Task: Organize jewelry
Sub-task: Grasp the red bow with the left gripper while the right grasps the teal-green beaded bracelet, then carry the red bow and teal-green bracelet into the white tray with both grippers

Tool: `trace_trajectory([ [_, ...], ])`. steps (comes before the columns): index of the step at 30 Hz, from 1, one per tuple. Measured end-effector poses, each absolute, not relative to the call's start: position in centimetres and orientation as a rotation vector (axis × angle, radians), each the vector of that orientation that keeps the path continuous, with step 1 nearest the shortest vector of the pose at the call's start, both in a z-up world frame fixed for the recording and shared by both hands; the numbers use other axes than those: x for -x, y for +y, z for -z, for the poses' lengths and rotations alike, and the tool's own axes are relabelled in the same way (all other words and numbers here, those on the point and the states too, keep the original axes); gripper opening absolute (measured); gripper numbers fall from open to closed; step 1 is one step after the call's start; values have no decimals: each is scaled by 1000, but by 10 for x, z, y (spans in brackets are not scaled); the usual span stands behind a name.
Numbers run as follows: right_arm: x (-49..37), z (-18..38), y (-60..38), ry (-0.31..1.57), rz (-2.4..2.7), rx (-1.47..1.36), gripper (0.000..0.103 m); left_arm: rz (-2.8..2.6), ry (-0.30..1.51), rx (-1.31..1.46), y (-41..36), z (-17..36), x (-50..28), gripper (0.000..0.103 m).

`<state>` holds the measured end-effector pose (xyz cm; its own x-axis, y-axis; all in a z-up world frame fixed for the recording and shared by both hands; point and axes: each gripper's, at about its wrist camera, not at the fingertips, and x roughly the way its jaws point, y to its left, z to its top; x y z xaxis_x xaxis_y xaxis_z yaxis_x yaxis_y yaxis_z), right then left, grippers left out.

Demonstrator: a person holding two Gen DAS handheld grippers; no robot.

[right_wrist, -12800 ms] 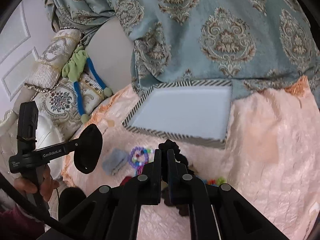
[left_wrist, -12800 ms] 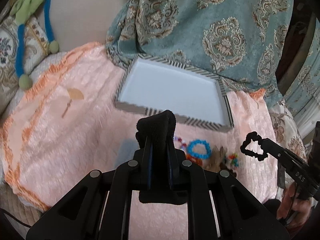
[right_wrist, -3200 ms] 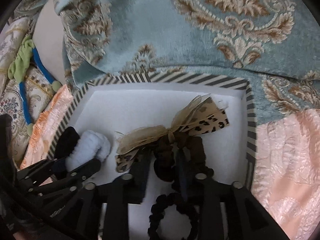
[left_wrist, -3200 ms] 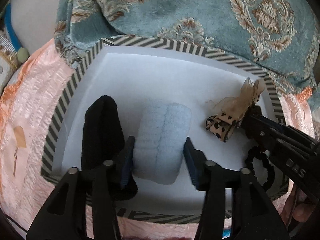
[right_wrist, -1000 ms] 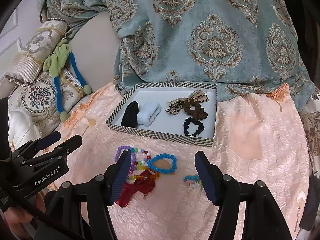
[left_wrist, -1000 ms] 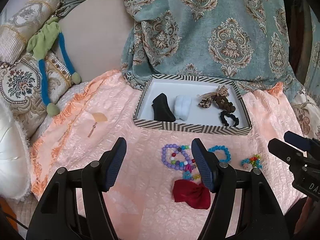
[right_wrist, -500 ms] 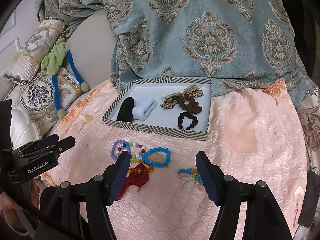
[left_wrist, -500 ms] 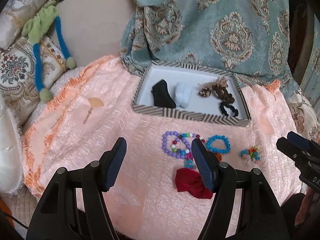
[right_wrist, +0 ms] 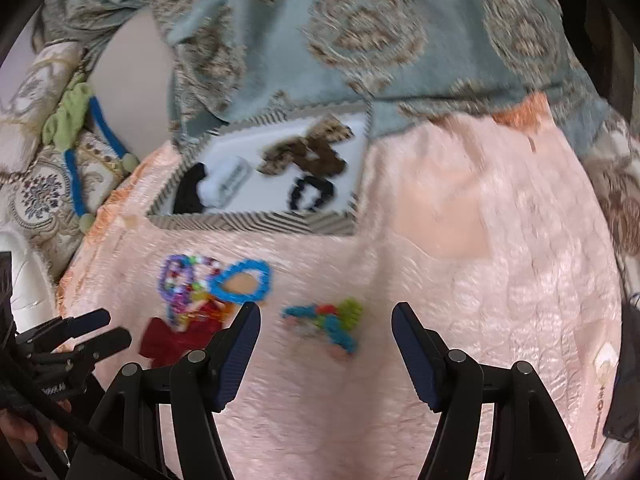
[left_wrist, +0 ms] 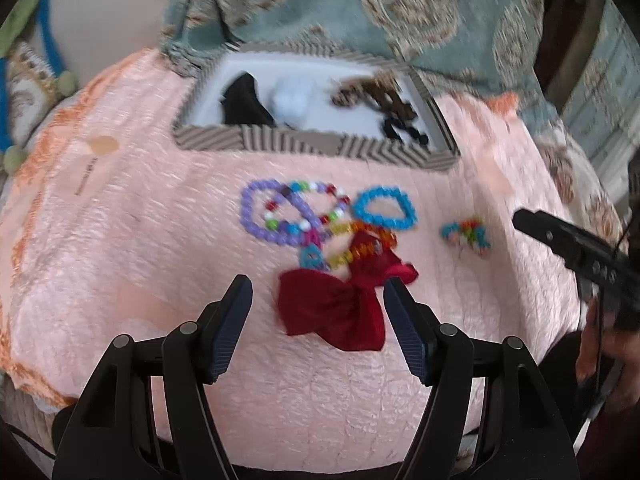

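Observation:
A red bow (left_wrist: 338, 306) lies on the pink blanket between the tips of my open, empty left gripper (left_wrist: 318, 290). Beyond it lie a purple bead bracelet (left_wrist: 272, 216), a multicoloured bead bracelet (left_wrist: 320, 204) and a blue bead bracelet (left_wrist: 384, 212). A small mixed-colour bead piece (right_wrist: 324, 322) lies just ahead of my open, empty right gripper (right_wrist: 326, 318). The striped tray (left_wrist: 312, 144) at the back holds a black hair tie, a pale blue one, a leopard bow and a black scrunchie.
A teal patterned throw (right_wrist: 360, 32) hangs behind the tray. Patterned cushions and a green and blue cord (right_wrist: 76, 128) lie at the left. The blanket's front edge (left_wrist: 280, 452) drops off close to the grippers.
Both grippers have dropped down and forward toward the blanket. The red bow now sits between the left fingers and the mixed bead piece just ahead of the right fingers. Both stay open.

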<state>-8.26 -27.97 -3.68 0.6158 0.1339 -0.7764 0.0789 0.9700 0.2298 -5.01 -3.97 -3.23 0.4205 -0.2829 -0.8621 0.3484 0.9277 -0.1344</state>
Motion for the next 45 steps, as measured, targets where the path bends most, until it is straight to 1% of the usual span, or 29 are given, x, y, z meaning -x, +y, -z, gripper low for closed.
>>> trace_trajectory([
  [7, 72, 74, -285, 987, -35, -213, 65, 442, 1114, -109, -60, 61, 45, 69],
  [9, 69, 81, -283, 989, -45, -198, 54, 448, 1129, -128, -65, 70, 44, 69],
  [10, 66, 85, -281, 995, -45, -181, 54, 448, 1131, -138, -66, 72, 43, 69],
  [11, 65, 87, -280, 992, -47, -166, 50, 447, 1130, -155, -68, 75, 43, 69],
  [12, 64, 89, -279, 988, -50, -157, 43, 453, 1124, -170, -70, 76, 44, 69],
  [13, 63, 91, -278, 986, -50, -145, 39, 461, 1118, -176, -72, 77, 44, 67],
  [14, 63, 92, -279, 983, -44, -138, 32, 472, 1111, -180, -73, 78, 45, 64],
  [15, 64, 92, -280, 973, -43, -140, 23, 479, 1108, -180, -74, 79, 46, 49],
  [16, 65, 90, -283, 961, -49, -152, 19, 479, 1112, -186, -74, 81, 45, 33],
  [17, 65, 87, -285, 952, -56, -168, 12, 474, 1117, -189, -74, 82, 44, 28],
  [18, 67, 84, -288, 941, -60, -182, 12, 478, 1119, -176, -72, 82, 43, 27],
  [19, 68, 81, -290, 930, -68, -194, 12, 482, 1117, -164, -70, 81, 43, 24],
  [22, 74, 66, -292, 891, -89, -214, 12, 488, 1097, -159, -68, 73, 48, 18],
  [28, 83, 38, -285, 831, -123, -217, 12, 539, 1050, -168, -65, 45, 65, 14],
  [36, 93, 5, -270, 764, -145, -186, 12, 542, 978, -158, -64, 13, 75, 14],
  [45, 95, -15, -259, 730, -143, -137, 12, 527, 945, -153, -62, -2, 74, 14],
])
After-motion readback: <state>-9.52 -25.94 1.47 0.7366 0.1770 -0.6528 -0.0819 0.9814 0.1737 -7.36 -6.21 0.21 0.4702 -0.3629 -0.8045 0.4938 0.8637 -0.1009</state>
